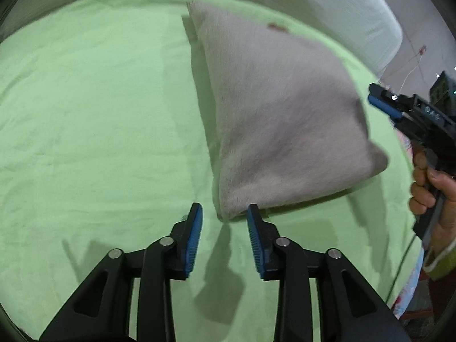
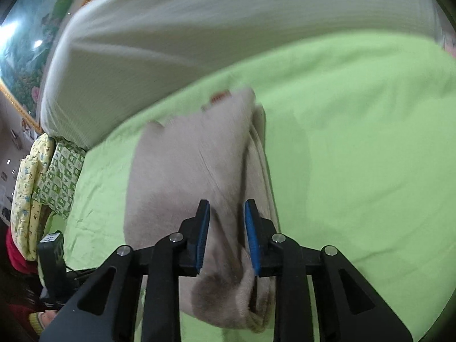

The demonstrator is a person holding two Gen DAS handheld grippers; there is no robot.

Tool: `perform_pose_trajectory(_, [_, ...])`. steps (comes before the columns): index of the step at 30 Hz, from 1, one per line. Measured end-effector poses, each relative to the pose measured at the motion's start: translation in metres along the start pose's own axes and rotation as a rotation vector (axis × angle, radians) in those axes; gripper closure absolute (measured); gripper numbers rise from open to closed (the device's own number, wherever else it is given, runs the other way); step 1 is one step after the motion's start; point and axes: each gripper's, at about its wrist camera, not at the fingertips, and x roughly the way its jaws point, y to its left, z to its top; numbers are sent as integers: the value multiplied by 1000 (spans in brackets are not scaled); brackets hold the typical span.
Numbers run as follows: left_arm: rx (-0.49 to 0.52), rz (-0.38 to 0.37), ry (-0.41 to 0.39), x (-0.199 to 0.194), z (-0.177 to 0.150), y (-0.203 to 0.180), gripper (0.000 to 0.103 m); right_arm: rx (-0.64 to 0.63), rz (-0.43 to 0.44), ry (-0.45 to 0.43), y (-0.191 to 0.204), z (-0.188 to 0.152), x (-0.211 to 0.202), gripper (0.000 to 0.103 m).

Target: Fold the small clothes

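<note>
A folded beige fuzzy garment (image 1: 279, 108) lies on a green sheet (image 1: 94, 114). My left gripper (image 1: 225, 228) is open and empty, its fingertips just at the garment's near corner. In the right wrist view the garment (image 2: 188, 165) runs away from the camera, its near end between the fingers of my right gripper (image 2: 226, 228). The right jaws stand apart with cloth between the blue pads (image 2: 203, 236), and they do not pinch it. The right gripper also shows in the left wrist view (image 1: 384, 104), at the garment's right edge, held by a hand (image 1: 433, 182).
A large white pillow or bolster (image 2: 176, 34) lies along the far edge of the bed, also in the left wrist view (image 1: 342, 8). Patterned yellow and green cloths (image 2: 48, 176) hang at the left bed edge. A framed picture (image 2: 25, 42) is on the wall.
</note>
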Motion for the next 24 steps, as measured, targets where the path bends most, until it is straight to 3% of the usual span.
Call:
perform_pose_trajectory(2, [-24,6,-26,-9,8,4,43,-8,12,-7,5,6,0,60])
perform_pose_trajectory(5, [-89,-14,-51,-13,34,12,35,-30,0,4,10,15,11,57])
perform_pose_trajectory(9, [-164,-56,-37,0,70,11,29,-50,-40,32,5,24,29,57])
perform_pose_trajectory(16, [-208,-24,-51,33,127,13,29,-82,-73,78,-2,51,66,57])
perform_pose_trajectory(19, [-257,34,-59,55,148,25,27,-104,-152,103,-11,59,83,57])
perform_pose_trajectory(24, [-274,93,-53,79,172,29,26,-66,-182,111,-26,62,98,55])
